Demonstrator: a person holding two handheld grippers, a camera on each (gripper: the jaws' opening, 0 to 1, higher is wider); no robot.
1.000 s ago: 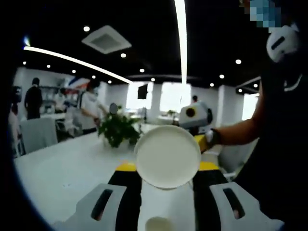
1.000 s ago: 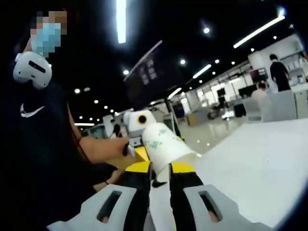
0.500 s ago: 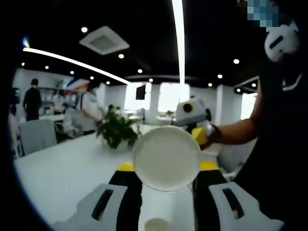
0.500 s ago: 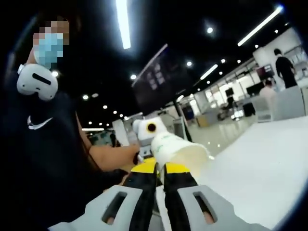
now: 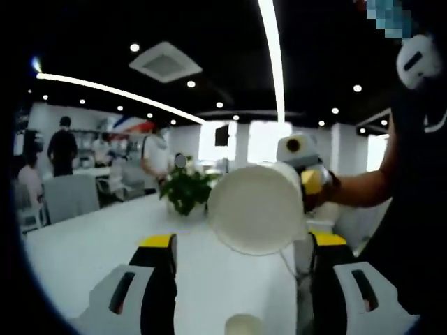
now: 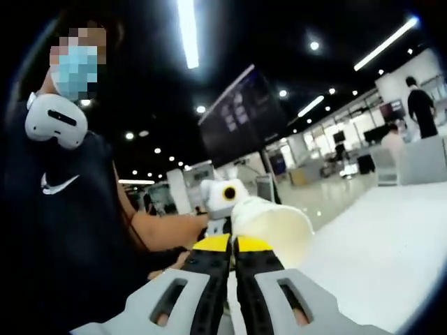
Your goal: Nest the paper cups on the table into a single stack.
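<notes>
Paper cup (image 5: 257, 208) sits between the left gripper (image 5: 241, 244)'s spread jaws, w/ no grip visible, so it could drop. Right gripper (image 6: 231, 246) jaws pinch the cup's (image 6: 273, 226) wall; a skewed approach could crush the rim.

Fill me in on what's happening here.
A person is working with a handheld claw in each hand above a white table. The right claw is shut on the wall of a paper cup, which it holds tipped on its side. The left claw is open, its jaws wide on either side of the cup's round end without visibly touching it. Whether a second cup is nested inside cannot be told.
</notes>
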